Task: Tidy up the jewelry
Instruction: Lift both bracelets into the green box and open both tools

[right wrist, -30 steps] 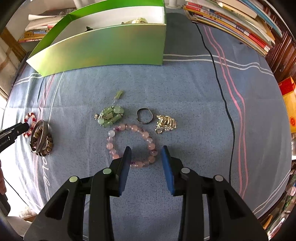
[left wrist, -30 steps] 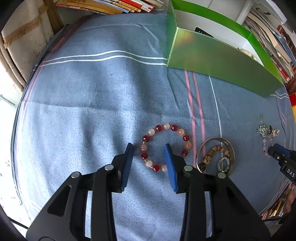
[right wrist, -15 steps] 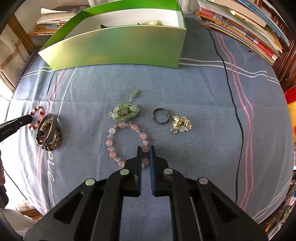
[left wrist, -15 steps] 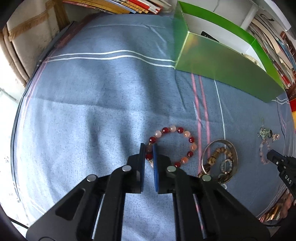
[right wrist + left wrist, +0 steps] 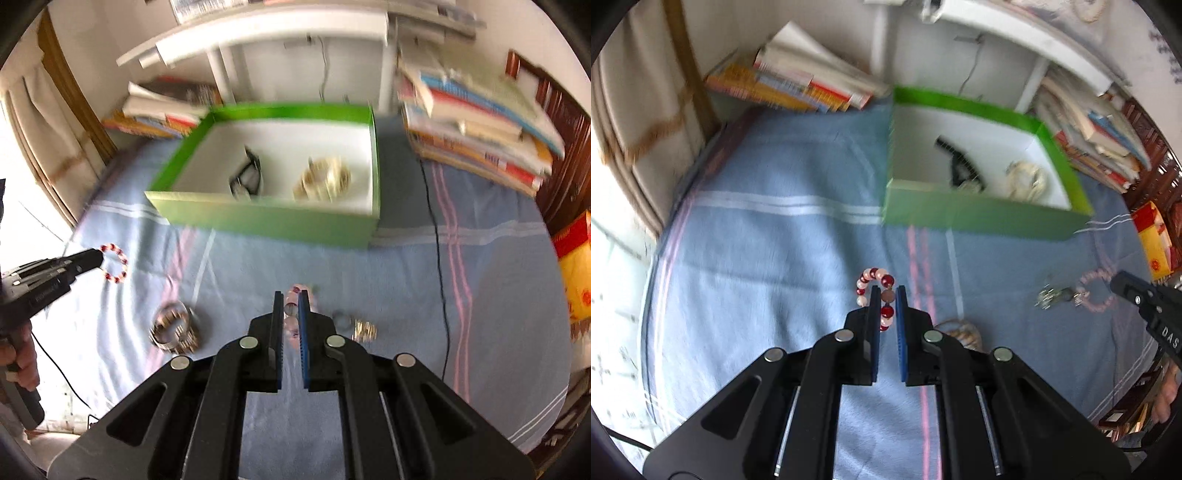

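Note:
My left gripper [image 5: 887, 295] is shut on a red and pale bead bracelet [image 5: 873, 278] and holds it up above the blue cloth [image 5: 768, 258]; it also shows in the right wrist view [image 5: 114, 263]. My right gripper [image 5: 291, 301] is shut on a pink bead bracelet [image 5: 291, 308], lifted off the cloth; it hangs from that gripper in the left wrist view [image 5: 1095, 290]. The green box [image 5: 266, 219] with a white inside stands ahead and holds a black item [image 5: 245, 177] and a pale beaded piece [image 5: 325, 179].
A metal bangle with wooden beads [image 5: 173, 326] lies on the cloth at the left. A dark ring [image 5: 341, 319] and a gold piece [image 5: 364, 330] lie right of my right gripper. Book stacks [image 5: 476, 122] stand behind. A black cable [image 5: 437, 258] crosses the cloth.
Both grippers, shut on their bracelets half a second ago, have lifted them off the cloth and tilted up toward the green box, whose inside now shows.

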Demonstrator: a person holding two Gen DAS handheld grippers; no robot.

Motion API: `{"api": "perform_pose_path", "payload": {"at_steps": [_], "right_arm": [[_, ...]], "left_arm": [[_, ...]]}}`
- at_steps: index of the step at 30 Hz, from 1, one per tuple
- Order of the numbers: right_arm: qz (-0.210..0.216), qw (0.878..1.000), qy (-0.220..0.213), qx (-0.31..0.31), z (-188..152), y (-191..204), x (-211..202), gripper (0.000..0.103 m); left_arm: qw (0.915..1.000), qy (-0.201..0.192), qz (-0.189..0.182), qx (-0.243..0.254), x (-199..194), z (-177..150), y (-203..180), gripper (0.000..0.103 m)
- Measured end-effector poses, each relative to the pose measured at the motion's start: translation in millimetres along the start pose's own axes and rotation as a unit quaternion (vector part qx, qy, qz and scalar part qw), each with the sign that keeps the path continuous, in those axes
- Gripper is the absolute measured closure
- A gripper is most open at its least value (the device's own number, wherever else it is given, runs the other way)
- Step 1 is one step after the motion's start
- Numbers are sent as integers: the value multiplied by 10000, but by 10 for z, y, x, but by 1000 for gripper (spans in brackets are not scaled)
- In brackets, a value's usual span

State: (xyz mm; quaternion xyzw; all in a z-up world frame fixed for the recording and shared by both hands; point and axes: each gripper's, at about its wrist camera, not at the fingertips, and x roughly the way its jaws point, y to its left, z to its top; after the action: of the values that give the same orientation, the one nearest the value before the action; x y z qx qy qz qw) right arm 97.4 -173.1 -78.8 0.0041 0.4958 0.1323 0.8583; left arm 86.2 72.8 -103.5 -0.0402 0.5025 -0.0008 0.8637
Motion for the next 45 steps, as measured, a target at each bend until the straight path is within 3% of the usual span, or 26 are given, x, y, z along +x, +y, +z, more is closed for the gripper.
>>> {"api": "perform_pose_path", "payload": {"at_steps": [8, 14, 17, 22, 31, 32, 33, 34, 35, 40, 45], "right_arm": [[34, 9962, -832, -247, 584, 59, -394, 95], [45, 9920, -1243, -233, 994, -9, -447, 95], [25, 9927, -1192, -180, 1145, -63, -260, 95], [-111, 9969, -751, -206, 1214, -82, 222, 95], [-240, 9996, -27, -159, 1128, -109, 880, 94], [-247, 9996, 12, -150, 1129, -119, 892, 83], [-263, 9996, 14, -143, 1124, -127, 880, 61], [-306, 9994, -32, -126, 1115, -143, 842, 51], [-402, 9990, -182, -98, 1088, -171, 744, 47], [-343, 9989, -313, 26, 823, -333, 416, 47], [-618, 9973, 272, 296, 242, -578, 430, 47]], "left_arm": [[9977, -570, -318, 176, -403, 572, -263, 95], [9946, -906, -423, 275, -481, 983, -359, 95], [9948, -903, -407, 237, -334, 1172, -381, 95], [9975, -609, -302, 204, 123, 1291, -431, 95], [9996, -40, -200, 185, 752, 1308, -493, 91], [9998, -14, -168, 125, 781, 1313, -475, 72], [9999, -32, -150, 64, 783, 1309, -456, 52], [9999, -97, -143, 2, 761, 1300, -428, 49], [9998, -126, -140, -18, 739, 1287, -407, 49], [9998, -132, -1, 163, 505, 900, -242, 49], [9986, 437, -17, 294, 545, 200, -75, 49]]}}
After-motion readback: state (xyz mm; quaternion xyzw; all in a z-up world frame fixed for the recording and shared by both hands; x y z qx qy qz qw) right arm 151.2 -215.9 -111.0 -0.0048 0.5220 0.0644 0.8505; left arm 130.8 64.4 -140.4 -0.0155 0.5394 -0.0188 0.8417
